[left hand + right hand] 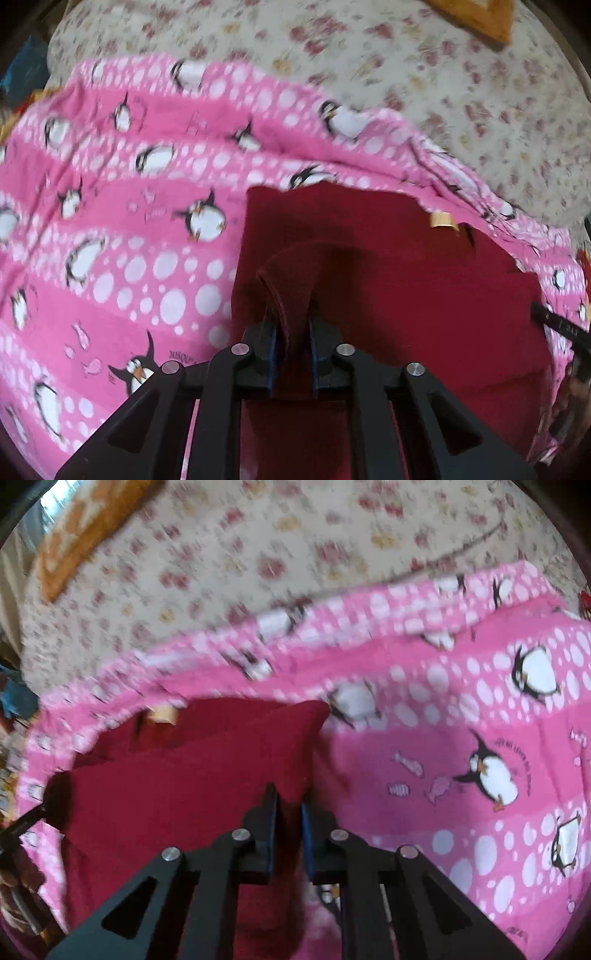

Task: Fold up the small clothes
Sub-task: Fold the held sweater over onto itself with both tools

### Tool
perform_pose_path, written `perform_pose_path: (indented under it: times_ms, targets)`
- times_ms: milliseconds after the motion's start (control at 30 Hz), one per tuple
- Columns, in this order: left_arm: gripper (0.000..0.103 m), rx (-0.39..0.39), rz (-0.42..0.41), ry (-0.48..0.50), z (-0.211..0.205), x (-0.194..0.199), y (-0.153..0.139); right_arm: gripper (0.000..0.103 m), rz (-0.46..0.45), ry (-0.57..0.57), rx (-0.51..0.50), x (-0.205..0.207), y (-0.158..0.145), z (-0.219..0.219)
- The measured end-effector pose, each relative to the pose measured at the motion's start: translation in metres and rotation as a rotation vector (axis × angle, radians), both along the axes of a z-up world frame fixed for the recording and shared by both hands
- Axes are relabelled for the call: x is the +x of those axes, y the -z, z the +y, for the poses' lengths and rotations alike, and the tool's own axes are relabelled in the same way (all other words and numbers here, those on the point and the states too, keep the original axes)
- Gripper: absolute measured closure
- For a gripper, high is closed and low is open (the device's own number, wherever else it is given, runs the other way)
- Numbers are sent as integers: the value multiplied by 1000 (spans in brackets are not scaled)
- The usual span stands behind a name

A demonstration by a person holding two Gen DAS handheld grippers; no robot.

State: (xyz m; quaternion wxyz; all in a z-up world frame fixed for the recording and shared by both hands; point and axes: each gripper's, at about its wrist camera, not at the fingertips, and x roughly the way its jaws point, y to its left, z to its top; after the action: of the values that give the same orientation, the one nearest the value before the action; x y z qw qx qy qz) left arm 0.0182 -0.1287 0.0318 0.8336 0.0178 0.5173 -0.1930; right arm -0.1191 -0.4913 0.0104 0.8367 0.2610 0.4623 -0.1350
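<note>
A dark red garment (406,295) lies spread on a pink penguin-print blanket (147,221). A tan label (441,219) shows at its far edge. My left gripper (291,314) is shut on a raised fold of the red cloth, which loops up between the fingers. In the right wrist view the same red garment (166,775) lies to the left on the blanket (443,738). My right gripper (290,805) sits at the garment's right edge. Its jaws stand close together with red cloth pinched between them. The tan label (164,713) is at the far left edge.
The blanket lies on a floral bedsheet (406,74) that stretches beyond it (221,554). An orange-patterned item (476,14) rests at the far side (85,528). Dark clutter shows past the bed's left edge (14,701).
</note>
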Motion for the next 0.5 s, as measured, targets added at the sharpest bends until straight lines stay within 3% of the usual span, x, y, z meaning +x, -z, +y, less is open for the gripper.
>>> perform_pose_path:
  times_ms: [67,167,233,300,400,500]
  targets:
    - [103,-27,4,-12,7,0,-3,89,-16,28,20,-7,-4,-1]
    - [98,-17,-23,-19,13,-3,-14,73,-10,54,11,-21,-20,-1]
    - [98,-20,-48,-27,17,-6,-21,56,-24,17,36,-30,-26,6]
    - [98,-32,-59,-30,19,-9,-25,48,-14,-19,62,-35,-26,18]
    - [96,-23,-72,-11,14,-18,-22,49,0,-86,92,-38,-17,38]
    - [95,46,-99,-2,7,-22,-14,83,11,-93,-40,-45,-15,51]
